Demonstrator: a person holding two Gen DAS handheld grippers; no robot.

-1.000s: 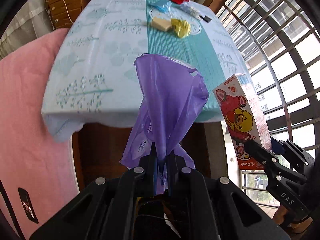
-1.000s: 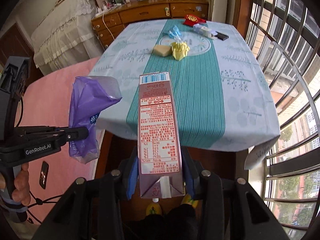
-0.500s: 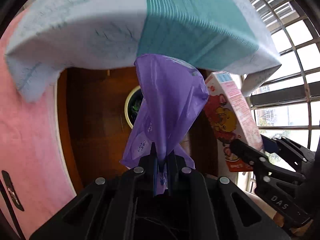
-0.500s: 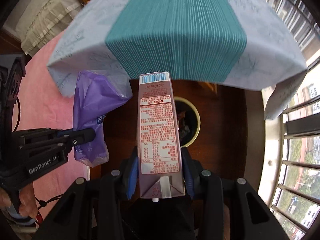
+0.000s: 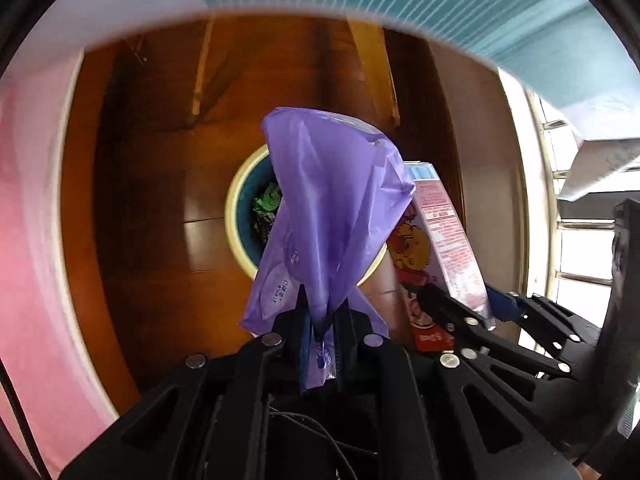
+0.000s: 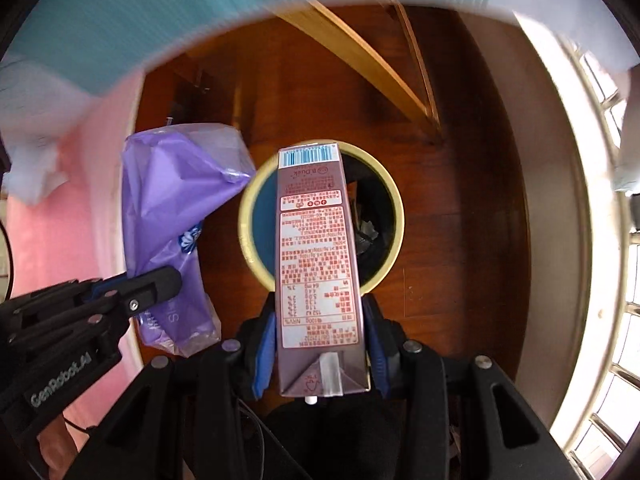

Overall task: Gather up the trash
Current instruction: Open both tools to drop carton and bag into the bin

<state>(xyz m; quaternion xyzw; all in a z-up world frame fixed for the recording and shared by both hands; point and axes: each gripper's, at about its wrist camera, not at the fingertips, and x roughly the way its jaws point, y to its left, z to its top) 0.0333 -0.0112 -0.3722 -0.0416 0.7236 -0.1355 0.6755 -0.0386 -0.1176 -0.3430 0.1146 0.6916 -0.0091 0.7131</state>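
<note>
Both claws are pointing steeply downward toward the wooden floor (image 6: 460, 184), side by side, under the edge of the desk's teal-striped cloth (image 5: 420, 4).

Left claw (image 5: 322, 316): it is pinching a purple plastic bag (image 5: 328, 200) between clenched fingers, with the bag's gathered end passing back through the narrow gap. The bag is fanning out ahead of the fingertips and is covering much of the trash bin (image 5: 234, 208) in the left wrist view. In the right wrist view the same claw (image 6: 160, 284) is reaching in from the left, its bag (image 6: 176, 200) hanging just left of the bin's rim.

Right claw (image 6: 320, 332): its blue-padded fingers are gripping a brown drink carton (image 6: 316, 248) by the two sides near the folded end. The barcode end is pointing away from the camera. The carton is hovering directly over the bin's opening (image 6: 384, 184), not touching the rim as far as the views allow.

Bin: round, pale yellow rim, dark teal inside, standing on the floor. Crumpled green (image 5: 267, 200) and dark scraps are lying in it.

In the left wrist view the carton (image 5: 436, 240) is showing its cartoon-printed face, just right of the bag, with the right claw (image 5: 456, 312) holding it from below.

A pink surface (image 5: 28, 220) is filling the far left of both views.
</note>
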